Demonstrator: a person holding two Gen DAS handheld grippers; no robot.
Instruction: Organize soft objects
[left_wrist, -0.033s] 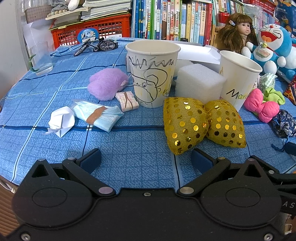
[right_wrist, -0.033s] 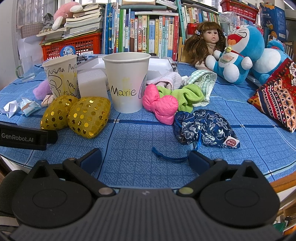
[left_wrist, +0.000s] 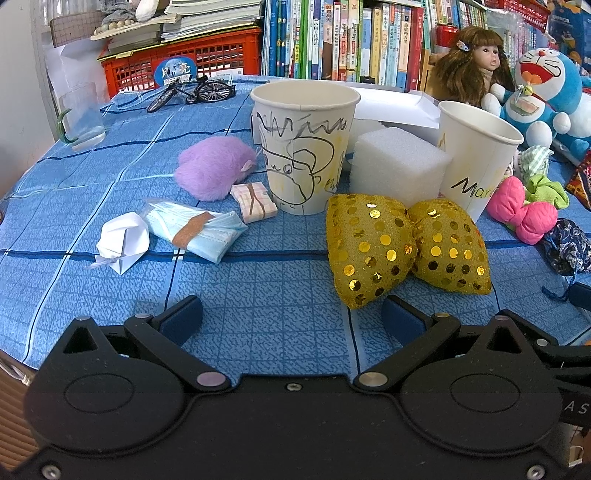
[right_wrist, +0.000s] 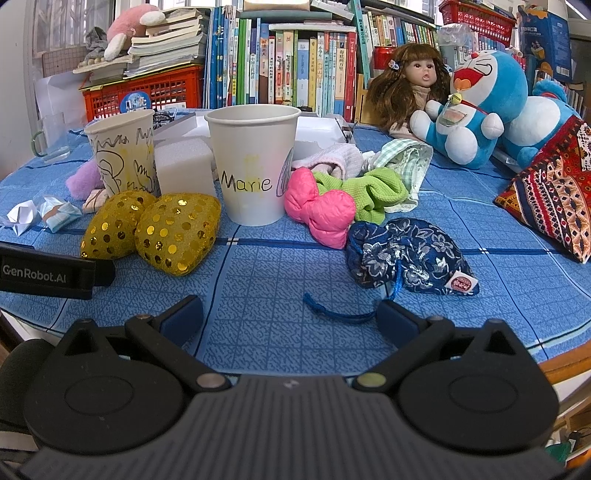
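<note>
Nothing has shifted since the earlier frame: both views match it, item for item. I hold my left hand-held gripper (left_wrist: 291, 314) low over the near edge of the desk (left_wrist: 258, 295), its blue fingers spread wide with nothing between them. My right hand-held gripper (right_wrist: 290, 314) hangs the same way, fingers apart and empty, over the blue checked cloth.

Just ahead of the left one lie two gold sequinned cushions (left_wrist: 369, 247) side by side and touching, the nearer one just beside my right-hand finger. Behind them stands a paper cup with scribbled drawings (left_wrist: 304, 147), a white foam block (left_wrist: 399, 166) beside it, and a second paper cup marked "Marie" (right_wrist: 253, 166). Left of the scribbled cup rest a purple fluffy toy (left_wrist: 214, 168), a small checked packet (left_wrist: 254, 197), a folded face mask (left_wrist: 195, 229) and a crumpled white paper (left_wrist: 122, 240).

In the right view, a dark blue floral drawstring pouch (right_wrist: 406, 254) lies near my right finger (its blue cord (right_wrist: 332, 310) trails between the two fingers). A pink padded bow (right_wrist: 321, 210) touches the Marie cup, with a green scrunchie (right_wrist: 369, 192) just behind it.
</note>
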